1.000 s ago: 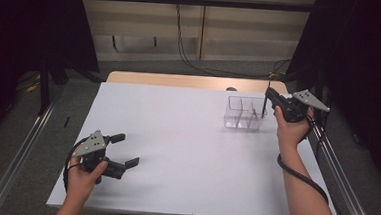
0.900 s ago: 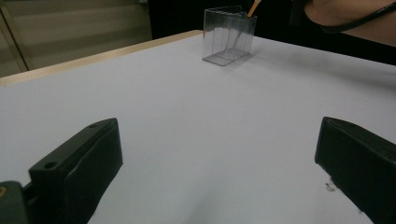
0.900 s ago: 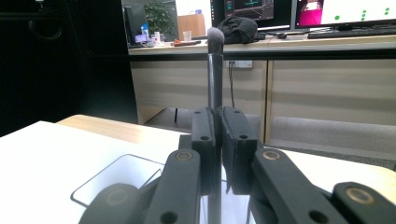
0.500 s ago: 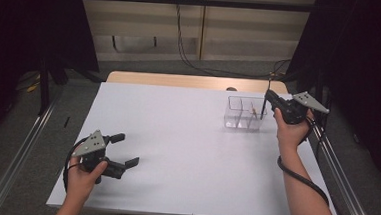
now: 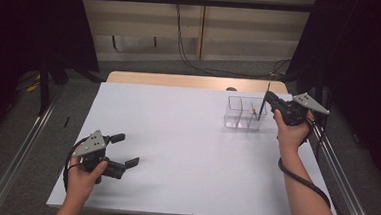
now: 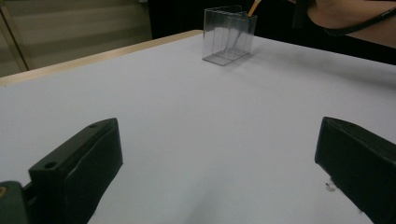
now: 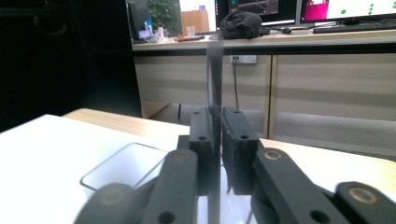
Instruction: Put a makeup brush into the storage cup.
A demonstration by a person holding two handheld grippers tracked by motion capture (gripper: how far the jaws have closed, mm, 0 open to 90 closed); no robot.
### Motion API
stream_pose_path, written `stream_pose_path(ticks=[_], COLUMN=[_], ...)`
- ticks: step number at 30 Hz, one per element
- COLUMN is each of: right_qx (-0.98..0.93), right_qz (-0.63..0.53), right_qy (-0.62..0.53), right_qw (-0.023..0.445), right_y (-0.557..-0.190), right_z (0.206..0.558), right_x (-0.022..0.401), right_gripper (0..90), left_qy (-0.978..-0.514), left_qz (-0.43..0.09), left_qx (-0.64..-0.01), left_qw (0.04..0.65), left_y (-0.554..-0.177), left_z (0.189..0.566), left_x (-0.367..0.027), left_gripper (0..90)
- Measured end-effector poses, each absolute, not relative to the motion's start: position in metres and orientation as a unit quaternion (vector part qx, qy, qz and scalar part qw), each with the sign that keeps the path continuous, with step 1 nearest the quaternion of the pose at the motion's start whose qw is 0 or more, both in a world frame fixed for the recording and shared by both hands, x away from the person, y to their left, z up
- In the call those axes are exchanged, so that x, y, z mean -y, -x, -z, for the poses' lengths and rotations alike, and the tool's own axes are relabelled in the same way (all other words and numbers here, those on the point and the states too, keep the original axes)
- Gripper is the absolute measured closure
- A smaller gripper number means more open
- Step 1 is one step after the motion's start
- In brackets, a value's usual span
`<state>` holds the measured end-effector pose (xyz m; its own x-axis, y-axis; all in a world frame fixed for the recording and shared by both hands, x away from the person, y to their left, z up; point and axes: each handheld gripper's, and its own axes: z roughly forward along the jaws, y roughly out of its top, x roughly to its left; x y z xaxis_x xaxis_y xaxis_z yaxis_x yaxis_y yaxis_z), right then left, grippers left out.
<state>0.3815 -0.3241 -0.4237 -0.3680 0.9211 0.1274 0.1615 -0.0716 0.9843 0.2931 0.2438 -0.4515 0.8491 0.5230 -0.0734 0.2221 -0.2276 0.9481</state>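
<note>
**Rod held over the box; almost nothing has moved**

Over the last second the scene hardly changes: the right claw (image 5: 270, 101) stays clenched on a thin dark rod (image 5: 263, 103), upright, its lower end at or inside the right end of the clear box (image 5: 243, 113). That suggests a slow lowering or a pause. The left claw (image 5: 124, 149) stays released and empty, low over the bench (image 5: 191, 147), well apart from the box.

The box is glossy, transparent, thin-walled, divided into compartments; something small and orange sits inside. The bench is matte white.

Clear glossy plastic divided box (image 5: 246, 112), matt white table top (image 5: 186, 137), bare wood far edge (image 5: 180, 80), matt black gripper fingers (image 6: 79, 163)
</note>
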Motion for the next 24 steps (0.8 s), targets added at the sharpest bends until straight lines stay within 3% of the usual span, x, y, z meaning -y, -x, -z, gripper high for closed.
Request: stream_pose_path(ticks=[24], right_qx=[-0.611], right_qz=[-0.575], right_qy=[-0.447], right_qw=[0.31], right_y=[-0.3764], right_z=[0.4216], right_x=[0.3153], right_gripper=[30.2], left_qy=[-0.773], left_qz=[-0.134], left_qx=[-0.241], left_qw=[0.571], left_y=[-0.2927], left_z=[0.451], left_x=[-0.245], left_gripper=[0.7])
